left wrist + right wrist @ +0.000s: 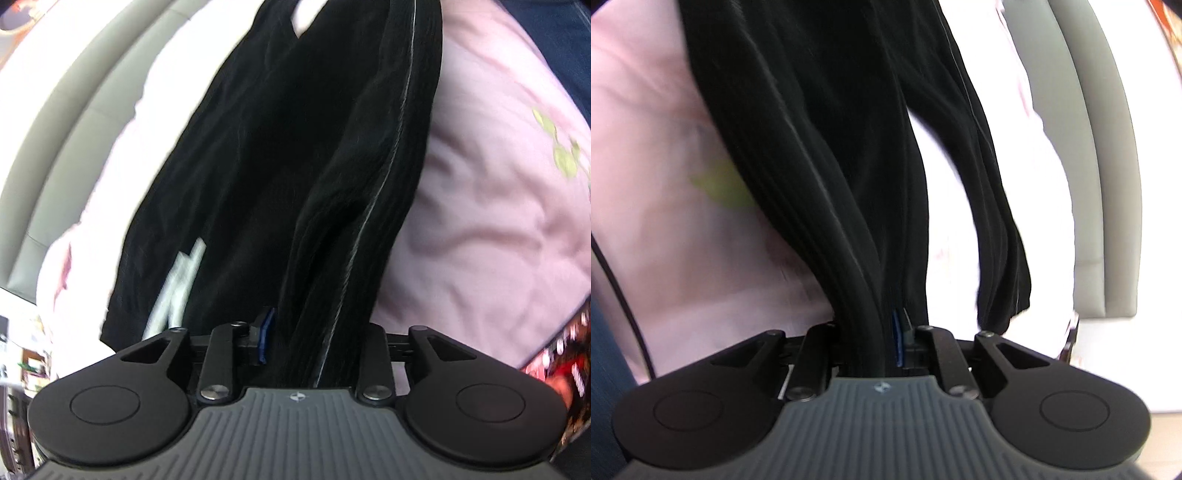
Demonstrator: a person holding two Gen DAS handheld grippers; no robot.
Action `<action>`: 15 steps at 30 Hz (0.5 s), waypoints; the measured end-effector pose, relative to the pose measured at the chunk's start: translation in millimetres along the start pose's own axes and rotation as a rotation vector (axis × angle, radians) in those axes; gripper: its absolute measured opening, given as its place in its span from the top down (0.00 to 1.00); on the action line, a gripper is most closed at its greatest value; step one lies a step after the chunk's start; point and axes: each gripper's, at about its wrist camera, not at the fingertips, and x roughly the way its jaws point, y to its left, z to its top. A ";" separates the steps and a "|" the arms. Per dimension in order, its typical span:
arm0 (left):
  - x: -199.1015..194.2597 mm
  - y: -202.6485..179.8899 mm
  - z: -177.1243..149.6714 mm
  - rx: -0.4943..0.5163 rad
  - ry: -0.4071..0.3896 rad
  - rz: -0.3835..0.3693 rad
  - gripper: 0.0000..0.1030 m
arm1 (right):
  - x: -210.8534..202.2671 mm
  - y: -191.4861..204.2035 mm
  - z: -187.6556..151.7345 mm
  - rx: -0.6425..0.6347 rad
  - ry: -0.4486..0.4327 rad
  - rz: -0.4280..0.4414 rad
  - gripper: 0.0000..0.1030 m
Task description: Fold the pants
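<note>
Black pants [295, 147] with a thin pale side stripe and a white print [177, 288] hang stretched away from my left gripper [314, 343]. A thick bunch of the fabric sits between its jaws, beside a blue pad [267, 332], and the gripper is shut on it. In the right wrist view the same pants [831, 129] run up from my right gripper [879, 332], which is shut on a gathered band of the cloth. A loose fold [997, 240] droops to the right of it. The fingertips of both grippers are buried in fabric.
A pink bedsheet [480, 203] [665, 221] with a green motif lies under the pants. A grey padded panel [74, 122] [1108, 184] borders the bed. Red patterned cloth [565, 354] shows at lower right, dark blue fabric [561, 37] at upper right.
</note>
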 end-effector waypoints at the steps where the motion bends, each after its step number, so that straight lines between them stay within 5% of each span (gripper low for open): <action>1: 4.0 -2.6 -5.3 0.016 0.024 -0.002 0.62 | 0.8 -0.5 -6.6 0.007 0.010 0.001 0.93; 9: -15.7 27.5 -10.2 -0.034 0.008 0.017 0.78 | -11.3 -23.1 -28.3 0.102 -0.041 -0.041 0.98; 15: -29.7 118.0 15.7 -0.075 -0.061 0.099 0.79 | -19.0 -88.7 -1.1 0.132 -0.108 -0.155 0.99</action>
